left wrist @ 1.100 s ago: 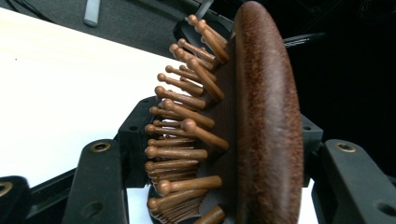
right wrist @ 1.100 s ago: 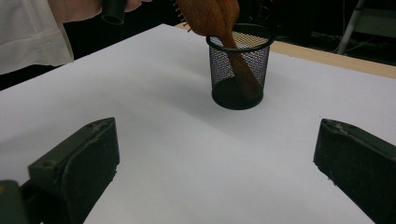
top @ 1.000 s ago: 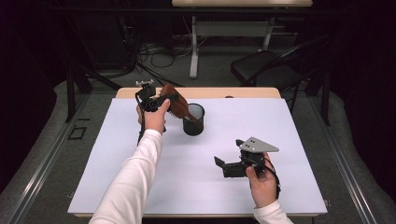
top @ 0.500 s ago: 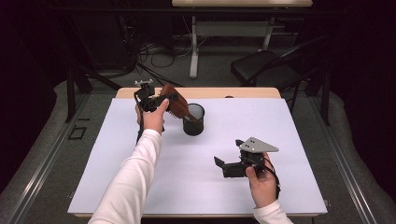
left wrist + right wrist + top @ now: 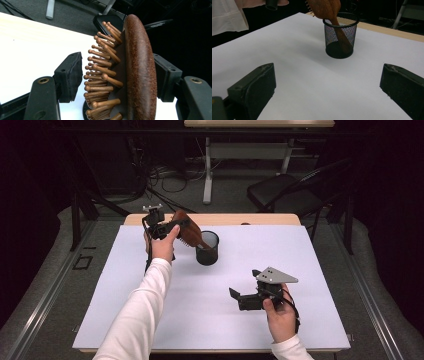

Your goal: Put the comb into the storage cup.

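Jaws just loosened; hairbrush (image 5: pixel 189 234) in mesh cup (image 5: pixel 207 248)

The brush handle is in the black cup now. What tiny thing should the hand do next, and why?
Probably draw the left hand-held gripper back from the hairbrush. Its jaws have just been opening; one pad stands clear of the bristles, and the handle already sits inside the mesh cup, leaning on the rim, so the brush should stay put.
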Action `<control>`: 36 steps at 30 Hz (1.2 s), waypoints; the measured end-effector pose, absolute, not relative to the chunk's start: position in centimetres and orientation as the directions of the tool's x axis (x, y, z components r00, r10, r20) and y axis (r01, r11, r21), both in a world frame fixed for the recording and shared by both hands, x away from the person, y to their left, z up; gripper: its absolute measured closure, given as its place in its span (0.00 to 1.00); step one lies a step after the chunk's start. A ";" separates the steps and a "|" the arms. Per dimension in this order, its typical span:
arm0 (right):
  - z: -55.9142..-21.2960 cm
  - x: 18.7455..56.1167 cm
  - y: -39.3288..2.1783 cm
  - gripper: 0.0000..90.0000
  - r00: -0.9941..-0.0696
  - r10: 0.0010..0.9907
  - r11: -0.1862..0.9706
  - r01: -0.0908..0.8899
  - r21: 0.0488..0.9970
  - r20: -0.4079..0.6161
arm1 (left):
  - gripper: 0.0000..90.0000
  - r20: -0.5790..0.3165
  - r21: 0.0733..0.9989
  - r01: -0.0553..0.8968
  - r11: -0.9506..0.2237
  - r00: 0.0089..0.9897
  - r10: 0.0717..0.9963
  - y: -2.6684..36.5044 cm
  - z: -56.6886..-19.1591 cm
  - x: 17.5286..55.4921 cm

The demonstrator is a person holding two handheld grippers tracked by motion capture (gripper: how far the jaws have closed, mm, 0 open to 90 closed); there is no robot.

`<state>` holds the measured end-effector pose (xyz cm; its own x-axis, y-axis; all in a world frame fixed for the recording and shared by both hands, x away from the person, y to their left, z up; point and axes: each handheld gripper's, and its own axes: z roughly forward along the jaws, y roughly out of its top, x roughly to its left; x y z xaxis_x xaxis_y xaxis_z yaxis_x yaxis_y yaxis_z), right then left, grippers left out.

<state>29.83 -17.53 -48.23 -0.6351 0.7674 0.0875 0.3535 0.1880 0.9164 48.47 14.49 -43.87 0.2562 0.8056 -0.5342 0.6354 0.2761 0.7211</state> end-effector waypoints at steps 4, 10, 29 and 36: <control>-48.2 29.8 -17.5 0.00 -0.635 0.768 0.187 0.353 0.917 0.088 | 0.36 -0.527 0.729 0.627 0.275 0.257 0.810 14.6 -43.8 48.5; -48.2 29.8 -17.5 0.00 -0.635 0.767 0.188 0.353 0.917 0.087 | 0.35 -0.518 0.739 0.614 0.276 0.258 0.815 15.0 -43.6 48.5; -48.2 29.8 -17.6 0.00 -0.636 0.767 0.189 0.350 0.917 0.085 | 0.33 -0.530 0.733 0.621 0.276 0.268 0.805 15.4 -43.8 48.5; -48.2 29.8 -17.5 0.00 -0.635 0.768 0.189 0.353 0.917 0.086 | 0.29 -0.543 0.737 0.609 0.292 0.277 0.793 15.6 -43.8 48.5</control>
<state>29.82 -17.52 -48.22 -0.6352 0.7676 0.0862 0.3526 0.1888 0.9165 48.49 15.57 -43.81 0.2768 0.7931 -0.5426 0.6091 0.2919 0.7374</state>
